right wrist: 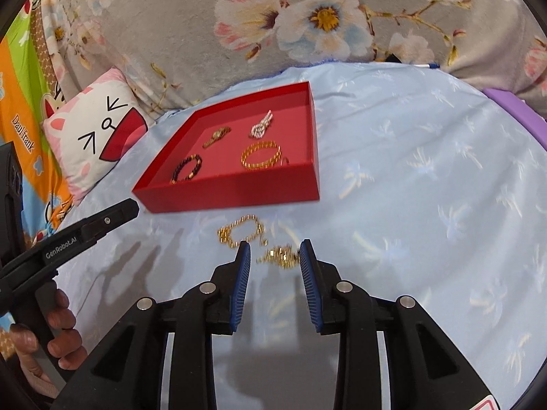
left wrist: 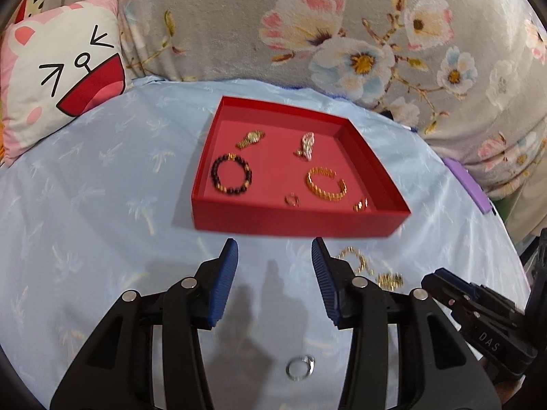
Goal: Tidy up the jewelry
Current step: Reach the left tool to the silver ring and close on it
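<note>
Left wrist view: the left gripper point(left wrist: 274, 249) hangs parted and empty before the red tray point(left wrist: 301, 218) of jewelry; a silver ring point(left wrist: 300, 368) lies below. Right wrist view: the right gripper point(right wrist: 275, 252) stands released, a gold chain point(right wrist: 259, 241) just beyond its tips.

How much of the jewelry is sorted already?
Most of it: six pieces lie in the red tray, including a watch and bead bracelet. Nothing is in hand; both tongs, left and right, are open and empty. Left on the sheet: a gold chain, gold clump, silver ring.
</note>
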`<state>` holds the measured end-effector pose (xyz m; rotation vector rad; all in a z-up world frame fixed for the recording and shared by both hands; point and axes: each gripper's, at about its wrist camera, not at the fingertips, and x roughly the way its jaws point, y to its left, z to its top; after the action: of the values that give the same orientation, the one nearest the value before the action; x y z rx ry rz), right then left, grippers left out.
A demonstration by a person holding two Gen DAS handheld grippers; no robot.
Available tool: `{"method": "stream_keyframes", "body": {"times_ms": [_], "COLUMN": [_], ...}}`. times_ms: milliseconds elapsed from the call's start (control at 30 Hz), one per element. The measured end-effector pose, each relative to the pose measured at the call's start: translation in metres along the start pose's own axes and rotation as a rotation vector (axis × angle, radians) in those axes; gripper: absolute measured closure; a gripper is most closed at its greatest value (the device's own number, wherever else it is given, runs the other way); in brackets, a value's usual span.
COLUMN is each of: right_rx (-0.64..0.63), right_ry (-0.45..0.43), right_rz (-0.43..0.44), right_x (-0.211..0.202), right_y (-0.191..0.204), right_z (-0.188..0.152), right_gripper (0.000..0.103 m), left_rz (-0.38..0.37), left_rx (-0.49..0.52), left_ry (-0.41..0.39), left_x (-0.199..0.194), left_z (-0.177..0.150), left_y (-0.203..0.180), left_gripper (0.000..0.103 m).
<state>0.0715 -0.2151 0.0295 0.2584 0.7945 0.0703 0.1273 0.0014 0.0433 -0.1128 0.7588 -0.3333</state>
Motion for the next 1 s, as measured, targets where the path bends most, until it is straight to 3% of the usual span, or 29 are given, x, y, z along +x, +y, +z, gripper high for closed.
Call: {"method": "stream_keyframes", "body": {"times_ms": [367,733,833,1000], "right_rx": [0.011,0.025,0.023,0.023], "right_ry": [0.053,0.062,0.062,0.068], "right_rz": [-0.011,-0.012,-0.011,-0.007], "right_x": [-0.019,-0.024,-0.024,-0.021], "right_y": [-0.003,-0.006,-0.007,-0.008], "right_z": [-0.045,-0.056,-0.056,-0.055], "right_gripper": [0.073,0.073,0.073,0.073], "left_rz": [-0.033,-0.006,0.004,0.013], "left_rx": [0.055,0.123,0.133,0.145], "left_ry": [0.069,0.13,0.131,0.129], "left_x": [-0.016,-0.001,0.002,0.004], "left_z": [-0.051,-0.074,-0.075,-0.074], "left_y": [-0.014,-0.024,-0.025,-0.026], "left_gripper": [0.06,0.061,0.066,0.083]}}
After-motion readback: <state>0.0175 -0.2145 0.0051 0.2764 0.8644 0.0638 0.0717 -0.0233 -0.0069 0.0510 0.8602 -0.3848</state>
